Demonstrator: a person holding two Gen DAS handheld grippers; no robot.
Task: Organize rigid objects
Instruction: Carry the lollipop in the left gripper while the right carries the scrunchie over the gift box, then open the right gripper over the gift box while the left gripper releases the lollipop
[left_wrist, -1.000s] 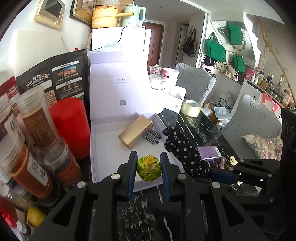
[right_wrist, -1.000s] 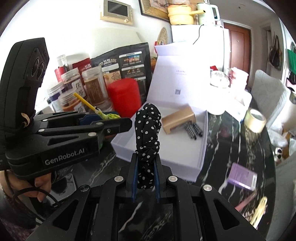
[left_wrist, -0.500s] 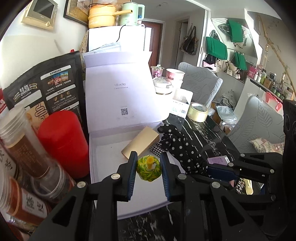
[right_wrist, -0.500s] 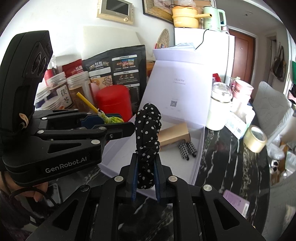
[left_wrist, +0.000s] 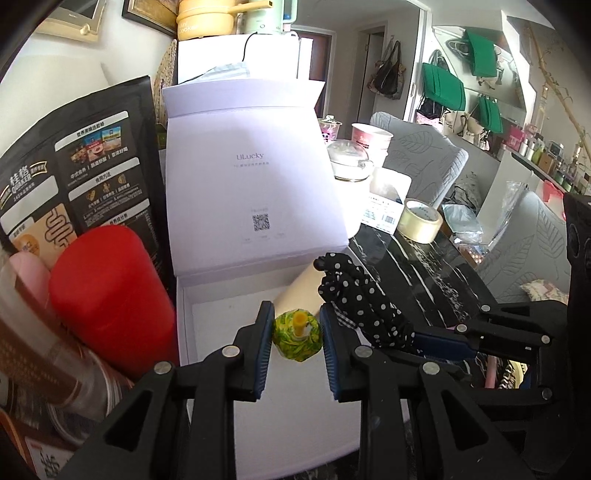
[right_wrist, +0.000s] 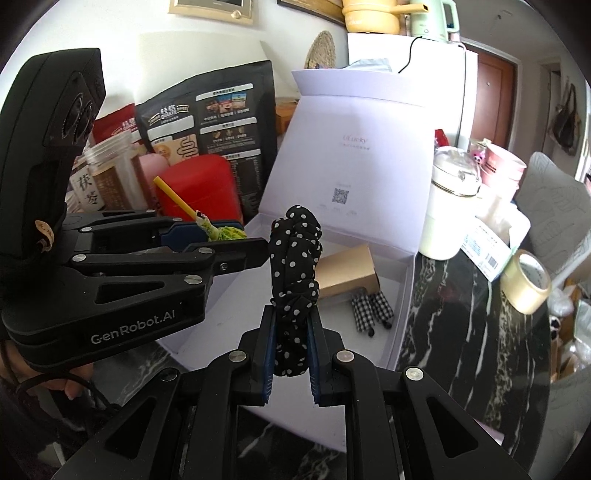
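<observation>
My left gripper (left_wrist: 296, 334) is shut on a small yellow-green wrapped thing with a yellow stick (left_wrist: 297, 336), held over the open white box (left_wrist: 221, 325). From the right wrist view the same yellow-green thing (right_wrist: 225, 233) shows in the left gripper (right_wrist: 236, 245), its stick pointing up and left. My right gripper (right_wrist: 291, 345) is shut on a black polka-dot fabric bundle (right_wrist: 294, 269), also above the white box (right_wrist: 400, 295). Inside the box lie a tan cardboard block (right_wrist: 347, 271) and a black-and-white checked piece (right_wrist: 371, 310).
A red canister (left_wrist: 107, 295), a black food pouch (left_wrist: 77, 173) and jars (right_wrist: 107, 173) crowd the left. A tape roll (left_wrist: 419, 219), a white pot (right_wrist: 452, 214) and a pink cup (left_wrist: 371, 138) stand on the black marble table (left_wrist: 417, 269) right of the box's upright lid (left_wrist: 255, 195).
Both grippers have moved forward together towards the white box and now hang over its tray. Each keeps its grip on its object.
</observation>
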